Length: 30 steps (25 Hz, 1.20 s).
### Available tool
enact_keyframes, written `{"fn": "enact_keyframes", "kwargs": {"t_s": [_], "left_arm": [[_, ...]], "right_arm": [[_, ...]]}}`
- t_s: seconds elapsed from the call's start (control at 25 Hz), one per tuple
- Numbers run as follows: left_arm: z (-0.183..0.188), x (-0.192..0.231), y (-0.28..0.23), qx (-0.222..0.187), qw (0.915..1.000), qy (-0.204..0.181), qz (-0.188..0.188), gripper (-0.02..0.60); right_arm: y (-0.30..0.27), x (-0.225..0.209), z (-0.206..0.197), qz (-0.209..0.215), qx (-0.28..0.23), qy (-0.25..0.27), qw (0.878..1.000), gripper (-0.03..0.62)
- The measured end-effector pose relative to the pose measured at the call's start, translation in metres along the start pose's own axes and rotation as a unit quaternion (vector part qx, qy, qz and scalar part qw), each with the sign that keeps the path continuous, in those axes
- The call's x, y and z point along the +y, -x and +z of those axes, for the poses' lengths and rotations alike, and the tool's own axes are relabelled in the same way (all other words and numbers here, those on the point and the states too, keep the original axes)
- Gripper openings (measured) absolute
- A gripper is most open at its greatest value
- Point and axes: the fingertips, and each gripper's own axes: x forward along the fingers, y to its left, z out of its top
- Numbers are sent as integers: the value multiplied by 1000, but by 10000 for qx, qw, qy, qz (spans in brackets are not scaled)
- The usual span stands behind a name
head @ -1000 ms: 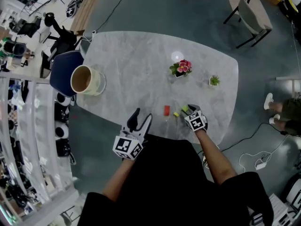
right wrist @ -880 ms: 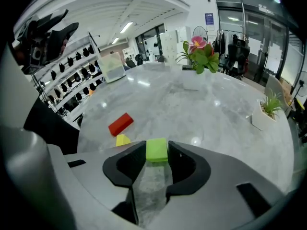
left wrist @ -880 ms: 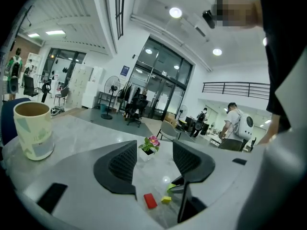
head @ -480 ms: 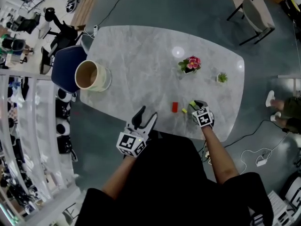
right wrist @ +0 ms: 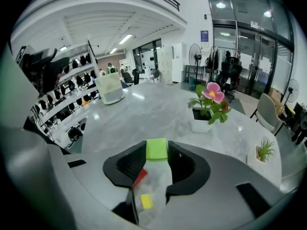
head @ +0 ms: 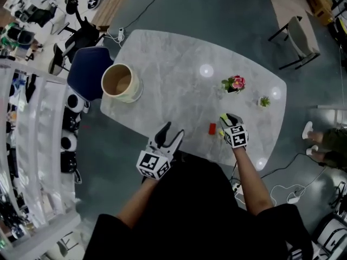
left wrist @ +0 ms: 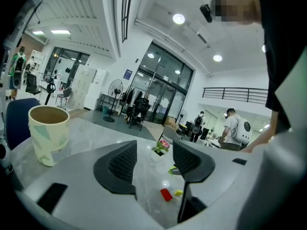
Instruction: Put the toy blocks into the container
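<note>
A green block (right wrist: pixel 157 148) is pinched between the pads of my right gripper (right wrist: pixel 156 158), whose jaws have just been closing on it. In the head view that gripper (head: pixel 225 120) hangs above the near right part of the marble table (head: pixel 173 64). A red block (head: pixel 212 128) lies just left of it, and a yellow block (right wrist: pixel 146 201) lies beside the red block (right wrist: pixel 139 177) under the jaws. My left gripper (head: pixel 168 136) is open and empty at the near table edge. The cream cup-shaped container (head: pixel 121 83) stands at the far left.
A pink potted flower (head: pixel 234 84) and a small green plant (head: pixel 264 101) stand on the table's right side. A blue chair (head: pixel 87 72) sits against the table behind the container. Shelving runs along the left.
My right gripper has shut on the green block and risen off the table with it. The left gripper has drifted a little along the near edge, still open.
</note>
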Motion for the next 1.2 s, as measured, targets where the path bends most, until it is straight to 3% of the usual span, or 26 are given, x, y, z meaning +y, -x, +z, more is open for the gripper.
{"fn": "enact_keyframes", "kwargs": {"t_s": [0.44,0.76,1.2], "left_arm": [[31,65,46,-476,9983,-37,329,212],[46,117,83,-676,9958,-16,613,212],[57,186,142,-872,9917,16,950,212]], "right_arm": [[-35,77,93,315,-242,394,9984,132],[-69,148,166,633,-482,499,9956,132],[-109,243,252,900,-669,1103,9876,132]]}}
